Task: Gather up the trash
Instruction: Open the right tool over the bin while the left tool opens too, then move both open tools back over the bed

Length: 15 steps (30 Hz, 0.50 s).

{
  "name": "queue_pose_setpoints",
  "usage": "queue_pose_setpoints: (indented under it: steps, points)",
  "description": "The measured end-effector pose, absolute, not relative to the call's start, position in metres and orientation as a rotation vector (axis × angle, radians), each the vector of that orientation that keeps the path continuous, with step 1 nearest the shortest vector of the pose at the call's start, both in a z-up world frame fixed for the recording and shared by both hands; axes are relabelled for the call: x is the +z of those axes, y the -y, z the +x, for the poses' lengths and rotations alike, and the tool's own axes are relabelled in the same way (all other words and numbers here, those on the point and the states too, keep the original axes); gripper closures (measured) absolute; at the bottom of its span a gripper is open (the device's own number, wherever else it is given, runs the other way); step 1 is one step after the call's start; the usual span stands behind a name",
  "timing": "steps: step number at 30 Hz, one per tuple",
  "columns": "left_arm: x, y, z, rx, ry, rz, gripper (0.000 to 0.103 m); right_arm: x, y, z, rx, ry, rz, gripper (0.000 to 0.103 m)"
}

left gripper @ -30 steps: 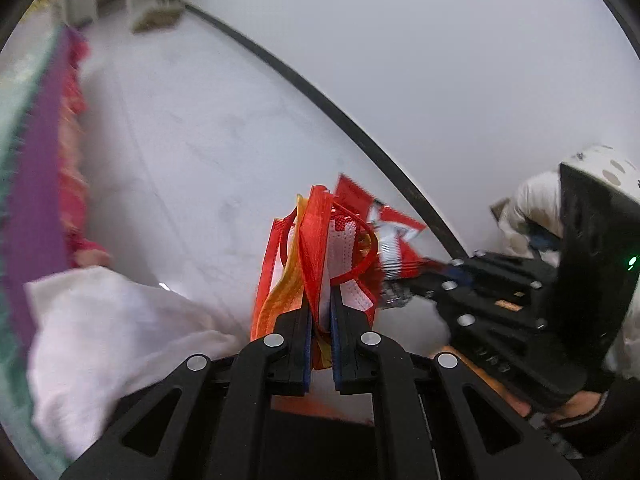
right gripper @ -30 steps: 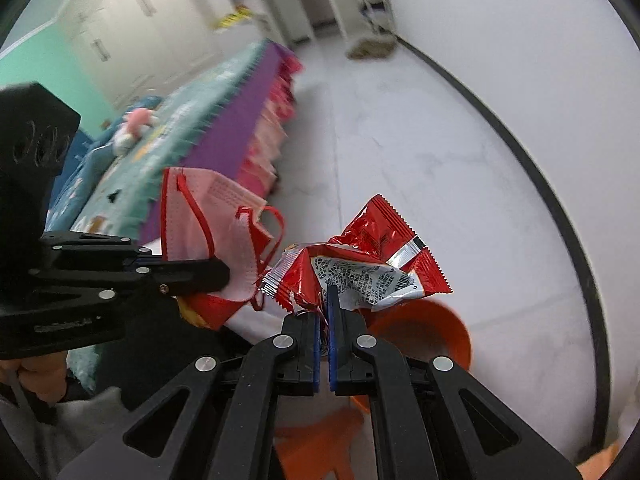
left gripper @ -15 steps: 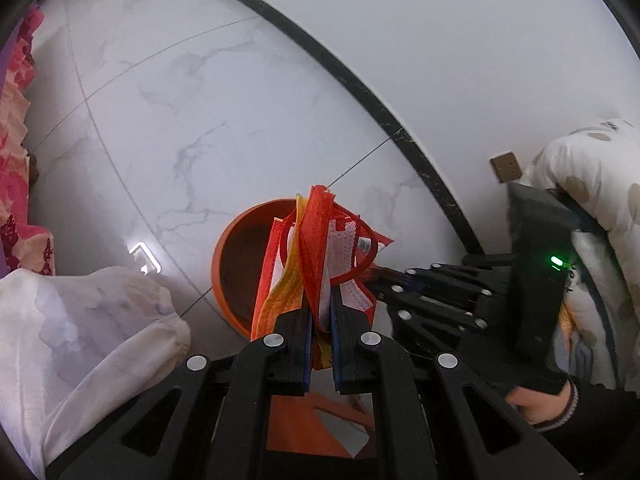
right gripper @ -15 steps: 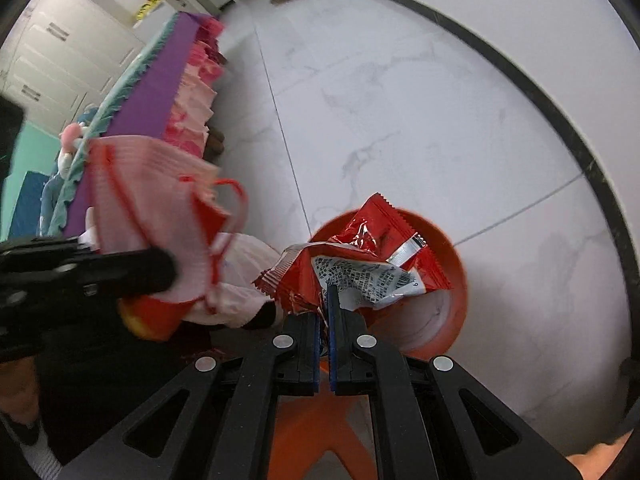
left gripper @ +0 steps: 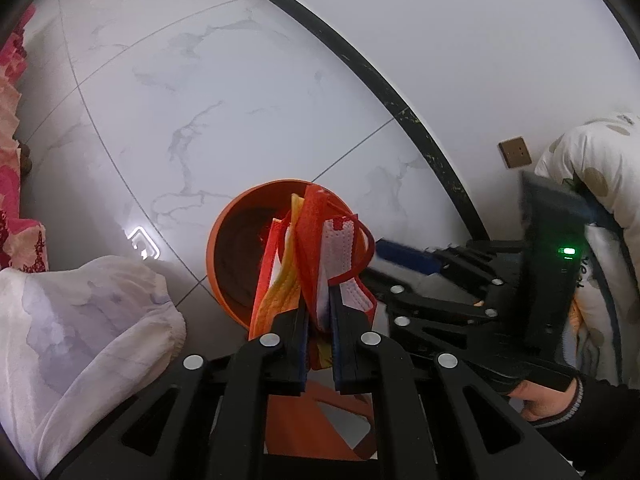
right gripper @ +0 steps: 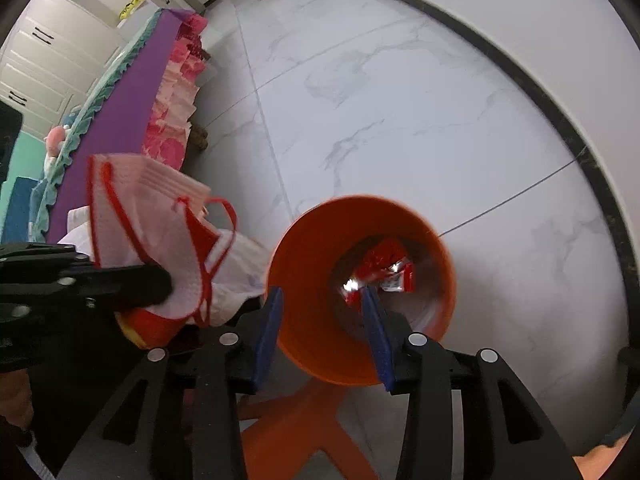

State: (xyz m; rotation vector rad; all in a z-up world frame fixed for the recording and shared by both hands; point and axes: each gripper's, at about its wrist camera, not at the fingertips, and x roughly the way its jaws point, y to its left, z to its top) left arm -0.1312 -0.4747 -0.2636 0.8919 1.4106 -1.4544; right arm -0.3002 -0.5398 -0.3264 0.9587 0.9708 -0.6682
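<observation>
Left wrist view: the left claw (left gripper: 320, 316) is clenched on a red-and-white mask (left gripper: 336, 256), low centre, above the orange bin (left gripper: 228, 248).

Right wrist view: the right claw (right gripper: 322, 316), jaws just opened, grips nothing; the red wrapper (right gripper: 380, 270) lies inside the bin (right gripper: 444, 280), lower centre.

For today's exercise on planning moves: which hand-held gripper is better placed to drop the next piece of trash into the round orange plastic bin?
Left. The left hand-held gripper is shut on the red-edged white face masks beside the round orange plastic bin. The right hand-held gripper is open and empty; its red snack wrapper lies inside.
</observation>
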Motion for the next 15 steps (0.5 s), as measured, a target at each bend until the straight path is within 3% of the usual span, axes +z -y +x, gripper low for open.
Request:
queue_pose_setpoints:
  steps: [4, 6, 7, 8, 15]
  points:
    - [-0.268, 0.478, -0.139, -1.471, -1.407, 0.914, 0.089, -0.309, 0.545, -0.308, -0.728, -0.954, 0.89, 0.061]
    - [-0.269, 0.479, -0.142, -1.473, -1.403, 0.924, 0.075, -0.305, 0.55, -0.312, -0.742, -0.94, 0.895, 0.061]
    - [-0.269, 0.479, -0.144, -1.48, -1.403, 0.925, 0.06, -0.303, 0.551, -0.314, -0.748, -0.936, 0.893, 0.061]
    - [-0.268, 0.479, -0.144, -1.484, -1.399, 0.924, 0.053, -0.302, 0.552, -0.316, -0.752, -0.933, 0.892, 0.061]
    - [-0.268, 0.477, -0.145, -1.476, -1.388, 0.933, 0.052, -0.298, 0.553, -0.317, -0.756, -0.927, 0.887, 0.061]
